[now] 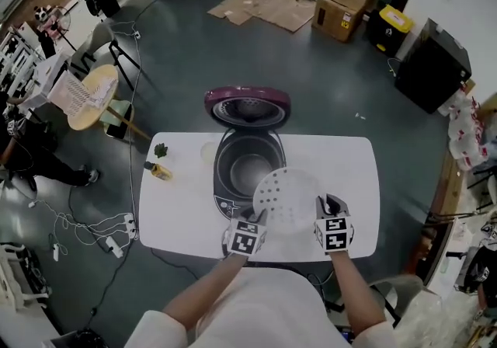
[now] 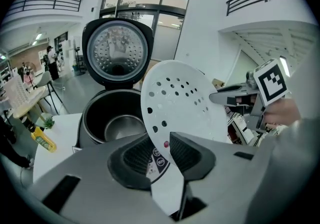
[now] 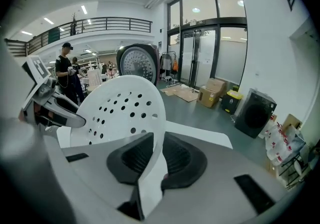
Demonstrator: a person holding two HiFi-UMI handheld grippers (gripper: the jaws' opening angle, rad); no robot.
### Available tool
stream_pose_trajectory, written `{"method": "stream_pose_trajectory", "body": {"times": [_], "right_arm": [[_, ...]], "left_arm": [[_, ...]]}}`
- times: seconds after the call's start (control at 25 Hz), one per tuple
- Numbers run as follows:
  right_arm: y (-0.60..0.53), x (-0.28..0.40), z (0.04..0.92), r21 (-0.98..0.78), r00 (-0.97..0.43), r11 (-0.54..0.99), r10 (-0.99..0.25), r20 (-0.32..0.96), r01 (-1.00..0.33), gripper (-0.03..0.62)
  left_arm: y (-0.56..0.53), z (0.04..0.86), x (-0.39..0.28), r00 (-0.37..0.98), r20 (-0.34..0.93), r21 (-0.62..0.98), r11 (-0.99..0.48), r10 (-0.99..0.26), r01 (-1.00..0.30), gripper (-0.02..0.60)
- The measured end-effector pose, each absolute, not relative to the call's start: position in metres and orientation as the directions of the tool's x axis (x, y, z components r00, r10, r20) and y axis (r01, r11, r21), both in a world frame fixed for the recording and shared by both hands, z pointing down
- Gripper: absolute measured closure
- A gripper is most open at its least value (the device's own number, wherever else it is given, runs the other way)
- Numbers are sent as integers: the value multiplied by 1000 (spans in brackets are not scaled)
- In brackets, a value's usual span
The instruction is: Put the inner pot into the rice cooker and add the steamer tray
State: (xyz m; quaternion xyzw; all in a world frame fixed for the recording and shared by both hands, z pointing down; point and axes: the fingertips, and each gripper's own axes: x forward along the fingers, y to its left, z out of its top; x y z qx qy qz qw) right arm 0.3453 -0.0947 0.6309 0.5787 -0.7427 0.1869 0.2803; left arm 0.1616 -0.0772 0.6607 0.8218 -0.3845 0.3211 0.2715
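Observation:
The rice cooker [image 1: 248,172] stands on the white table [image 1: 349,175] with its maroon lid [image 1: 247,106] open and the metal inner pot [image 2: 117,128] inside. A white perforated steamer tray [image 1: 287,197] hangs tilted above the table, just right of and nearer than the cooker's mouth. My left gripper [image 1: 255,222] is shut on the tray's near-left rim, my right gripper [image 1: 329,210] on its right rim. In the left gripper view the tray [image 2: 180,103] stands edge-on between the pads [image 2: 187,150]. In the right gripper view the tray's [image 3: 125,113] rim sits clamped between the pads [image 3: 132,155].
A small yellow bottle [image 1: 161,172], a green sprig [image 1: 161,150] and a clear round piece [image 1: 208,152] lie on the table left of the cooker. A round wooden table with chair [image 1: 97,94] stands at the far left, cardboard boxes [image 1: 342,5] beyond.

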Motion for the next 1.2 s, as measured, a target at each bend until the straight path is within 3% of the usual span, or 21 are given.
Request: {"method": "stream_pose_trajectory", "body": {"times": [0.76, 1.2], "right_arm": [[-177, 257, 611, 100, -207, 328, -776, 595, -939, 514], [-217, 226, 638, 111, -193, 344, -732, 653, -932, 502]], "left_arm": [[-157, 637, 73, 417, 713, 80, -525, -563, -847, 457], [-205, 659, 46, 339, 745, -61, -565, -575, -823, 442]]}}
